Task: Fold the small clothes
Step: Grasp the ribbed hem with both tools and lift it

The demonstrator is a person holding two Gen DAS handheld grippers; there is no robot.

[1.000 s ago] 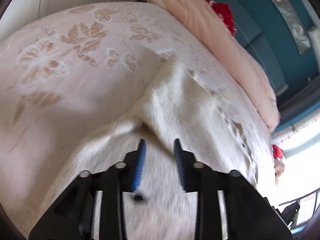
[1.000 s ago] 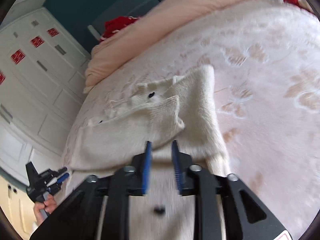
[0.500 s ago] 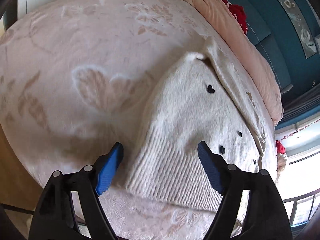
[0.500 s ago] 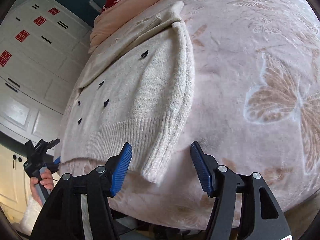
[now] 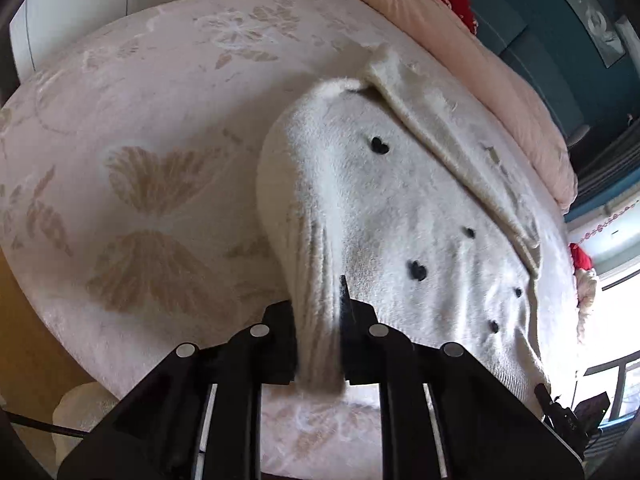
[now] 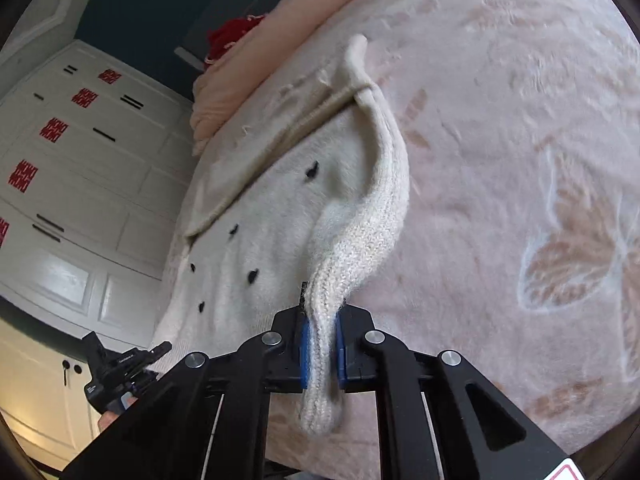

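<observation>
Cream knit is what you have in both tools: the cardigan (image 5: pixel 400 208) lies flat on the bed (image 5: pixel 140 120), its black heart buttons facing up and its collar at the far end, toward the pink duvet (image 5: pixel 460 52); your left tool (image 5: pixel 320 336) is closing on the near hem corner at one side, a ridge of fabric pinched between its jaws, and your right tool (image 6: pixel 320 344) is closing on the ribbed hem corner at the opposite side, the blue pads (image 6: pixel 305 344) pressing the knit from either side; from each tool the garment runs straight ahead and away from you, so its long axis, hem to collar, points up the bed; each hand is nearest its own corner, with the whole body of the cardigan beyond them; judging from that, the coming move likely carries both corners forward along that axis toward the collar, and you keep the two tools level and parallel so the hem lands square.
</observation>
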